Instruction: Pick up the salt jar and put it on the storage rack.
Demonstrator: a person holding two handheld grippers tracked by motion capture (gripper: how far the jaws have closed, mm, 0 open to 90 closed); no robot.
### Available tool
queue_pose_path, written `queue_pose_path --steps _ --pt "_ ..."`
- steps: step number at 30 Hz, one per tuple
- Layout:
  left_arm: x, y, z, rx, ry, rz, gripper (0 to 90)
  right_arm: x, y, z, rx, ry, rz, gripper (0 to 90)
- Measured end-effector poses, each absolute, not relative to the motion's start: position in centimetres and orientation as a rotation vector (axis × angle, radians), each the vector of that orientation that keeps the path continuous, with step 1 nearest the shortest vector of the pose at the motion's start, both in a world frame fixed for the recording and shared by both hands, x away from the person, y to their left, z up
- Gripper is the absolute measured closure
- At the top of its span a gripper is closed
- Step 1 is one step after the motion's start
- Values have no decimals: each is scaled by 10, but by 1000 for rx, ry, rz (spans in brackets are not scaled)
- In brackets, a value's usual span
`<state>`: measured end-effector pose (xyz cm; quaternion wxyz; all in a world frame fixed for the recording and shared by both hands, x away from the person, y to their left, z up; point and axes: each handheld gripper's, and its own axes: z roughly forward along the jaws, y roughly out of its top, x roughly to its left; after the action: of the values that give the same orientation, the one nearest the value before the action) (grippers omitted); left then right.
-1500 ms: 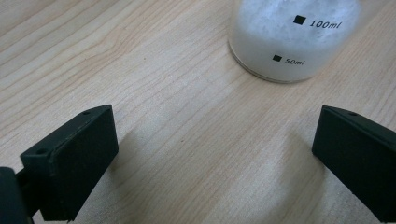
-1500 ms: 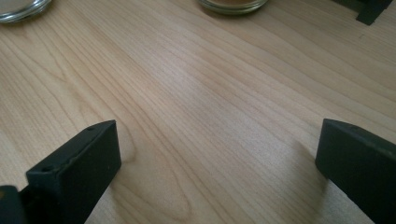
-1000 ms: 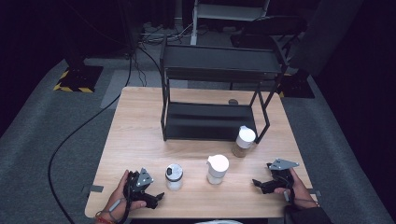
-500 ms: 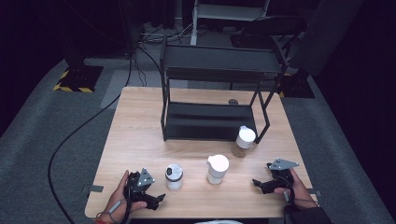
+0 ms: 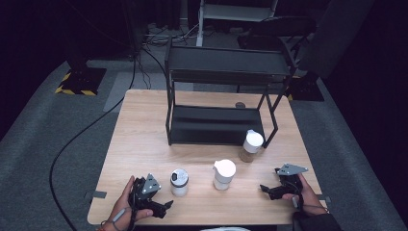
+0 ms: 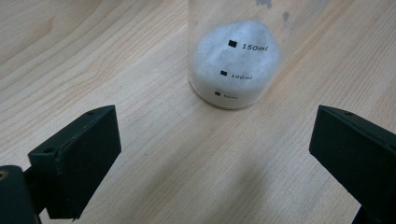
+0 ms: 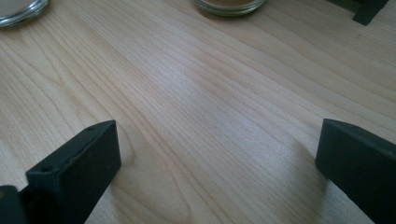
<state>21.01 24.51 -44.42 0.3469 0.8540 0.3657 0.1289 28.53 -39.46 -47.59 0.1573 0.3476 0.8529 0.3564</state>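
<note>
Bench (image 5: pixel 144 125) of pale wood carries everything: the black two-level rack (image 5: pixel 221 72) at the 12 o'clock side, and three jars in front of it. Going from big to small, I name the rack first, then the middle jar with white lid (image 5: pixel 224 174), the jar with brown content (image 5: pixel 251 146) at about 2 o'clock from it, and the small jar of white powder (image 6: pixel 233 60), which stands just beside my left tool (image 5: pixel 161 206), at its 1 o'clock.

My left tool has its jaws wide apart with nothing between them; they have just been closing a little. My right tool (image 5: pixel 267 188) is also open and empty, resting low near the 4 o'clock corner.

I judge the risk like this: the powder jar is narrow and tall, so if I push forward with one jaw ahead, it can tip or slide away. The middle jar is near, and a wide jaw could knock it.

The left gripper view lets me read the volume marks on the glass and see the powder heap. The high view gives the jar's lid and its neighbours. The right gripper view gives only the bases of two jars far ahead at 12 o'clock.
</note>
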Motion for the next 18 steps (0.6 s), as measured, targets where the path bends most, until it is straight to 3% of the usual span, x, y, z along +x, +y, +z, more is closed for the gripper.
queue_pose_path --steps 18 --pt "213 236 -435 2201 947 323 21 283 -393 -476 1013 2428 1016 0"
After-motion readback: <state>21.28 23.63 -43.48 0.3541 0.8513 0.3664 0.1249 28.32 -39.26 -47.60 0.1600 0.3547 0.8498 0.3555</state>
